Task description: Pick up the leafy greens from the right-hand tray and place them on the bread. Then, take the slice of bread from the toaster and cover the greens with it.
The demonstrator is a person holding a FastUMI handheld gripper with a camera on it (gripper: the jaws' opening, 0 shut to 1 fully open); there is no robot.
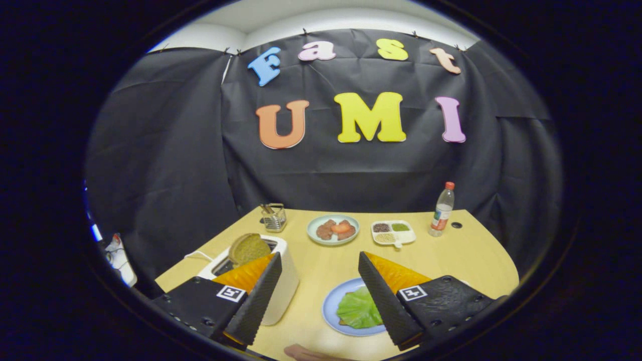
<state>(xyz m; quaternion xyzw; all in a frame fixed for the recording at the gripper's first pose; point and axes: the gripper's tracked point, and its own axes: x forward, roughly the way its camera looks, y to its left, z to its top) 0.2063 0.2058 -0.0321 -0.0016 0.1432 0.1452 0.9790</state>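
While the gripper (pixel 317 296) hangs over the pale wooden table (pixel 466 255), its two fingers stand wide apart and hold nothing. Between them, nearer the right finger, sits a round blue plate (pixel 332 301). A crinkly green lettuce leaf (pixel 358 308) already lies on it, and a thin brown edge peeks out from under the leaf, which looks like the bottom bread. So the greens step looks done.

The next thing to grab is the round brown slice of bread (pixel 248 248). It sticks up out of the slot of the white toaster (pixel 286 281), just beyond the left finger. About half of the slice shows above the slot.

Bread like this is probably very light and a bit stiff, but it can crumble or bend if squeezed hard. The flat faces are the best place to hold, one finger on each side, near the top edge that sticks out. A soft squeeze should do. Lifting it straight up would keep it from catching on the slot.

The leaf is floppy and light, so the slice could push it off if set down roughly.
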